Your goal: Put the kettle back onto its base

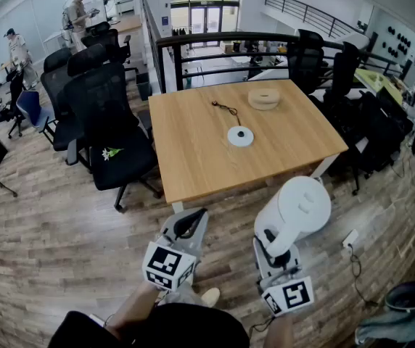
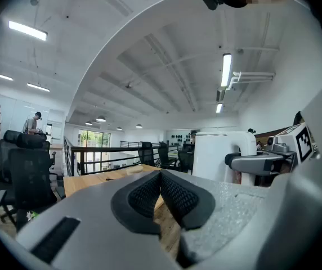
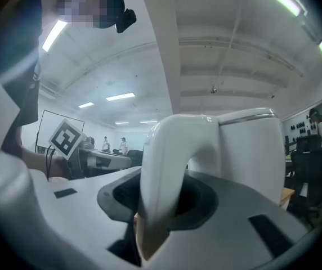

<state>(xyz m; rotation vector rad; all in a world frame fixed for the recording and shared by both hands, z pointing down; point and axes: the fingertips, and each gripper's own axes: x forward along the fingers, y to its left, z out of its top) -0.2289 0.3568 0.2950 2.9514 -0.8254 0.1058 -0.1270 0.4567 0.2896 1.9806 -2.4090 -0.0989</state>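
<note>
Right fingers (image 3: 203, 198) clamp kettle (image 1: 294, 209) by its handle (image 3: 164, 167); left fingers (image 2: 144, 198) together, empty. Risk: kettle may pivot in grip and miss base (image 1: 240, 136).

We note the base (image 1: 240, 136) on the table (image 1: 186, 165), near its middle. Taken from the base:
- cord (image 1: 224, 108) on the table, toward 11 o'clock
- round block (image 1: 263, 98) on the table, at 1 o'clock
- kettle (image 1: 298, 207) at 5 o'clock, beyond the table's near edge, its handle between the jaws of the right gripper (image 1: 276, 243)
- left gripper (image 1: 187, 225) at 7 o'clock, left of the kettle
- chairs (image 1: 109, 114) at 9 o'clock, off the table's left side
</note>
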